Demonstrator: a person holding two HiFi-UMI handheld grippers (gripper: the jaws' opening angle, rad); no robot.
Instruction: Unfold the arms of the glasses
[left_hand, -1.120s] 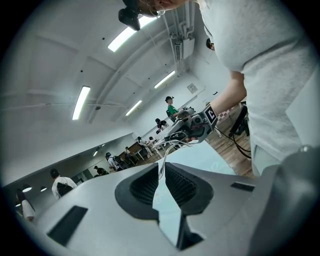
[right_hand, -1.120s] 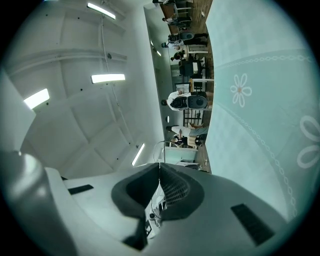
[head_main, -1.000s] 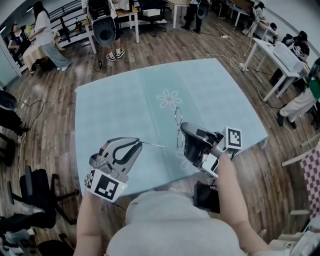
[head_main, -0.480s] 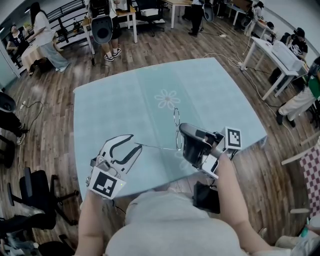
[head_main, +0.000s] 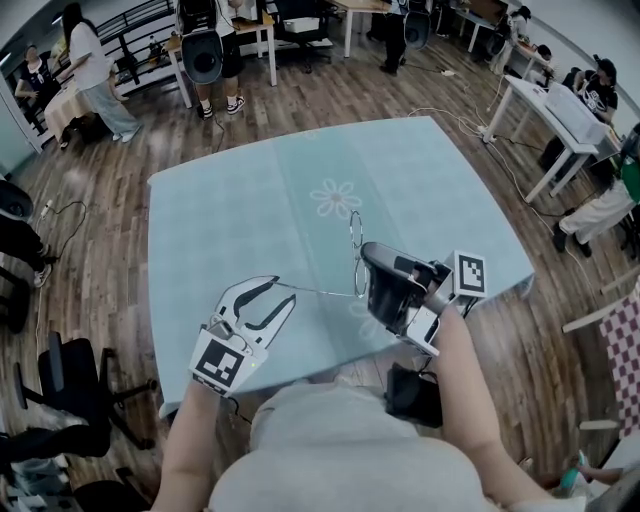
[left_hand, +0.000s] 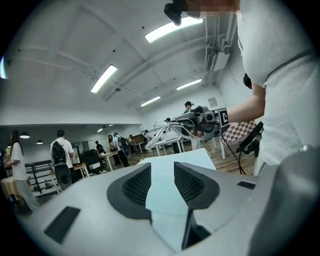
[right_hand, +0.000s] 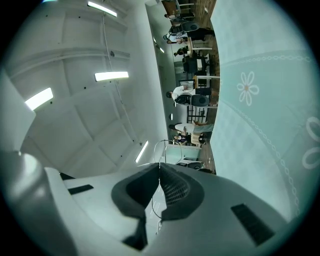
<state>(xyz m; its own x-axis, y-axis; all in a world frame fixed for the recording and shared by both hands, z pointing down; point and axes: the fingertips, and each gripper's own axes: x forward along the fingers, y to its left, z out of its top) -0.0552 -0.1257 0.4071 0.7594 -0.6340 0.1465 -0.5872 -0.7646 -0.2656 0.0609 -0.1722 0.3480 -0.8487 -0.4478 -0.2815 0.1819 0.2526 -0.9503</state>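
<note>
Thin wire-framed glasses (head_main: 355, 250) with round lenses hang above the near part of the light-blue table (head_main: 230, 220). My right gripper (head_main: 367, 272) is shut on the frame by the lower lens; in the right gripper view the wire (right_hand: 160, 165) runs between its pads. One unfolded arm (head_main: 315, 292) stretches left, and its tip ends near my left gripper (head_main: 282, 293). That gripper stands open, with nothing between its pads (left_hand: 137, 185) in the left gripper view, where the glasses (left_hand: 167, 131) show farther off in the right gripper (left_hand: 202, 122).
A white flower print (head_main: 335, 197) marks the tablecloth beyond the glasses. Wooden floor surrounds the table. White desks (head_main: 560, 110) stand at the right, an office chair (head_main: 70, 385) at the near left, and people (head_main: 95, 70) at the back.
The left gripper was shut on the tip of the glasses' arm; it has opened, let go, rolled and sunk a little. The right gripper and the glasses have stayed put.
</note>
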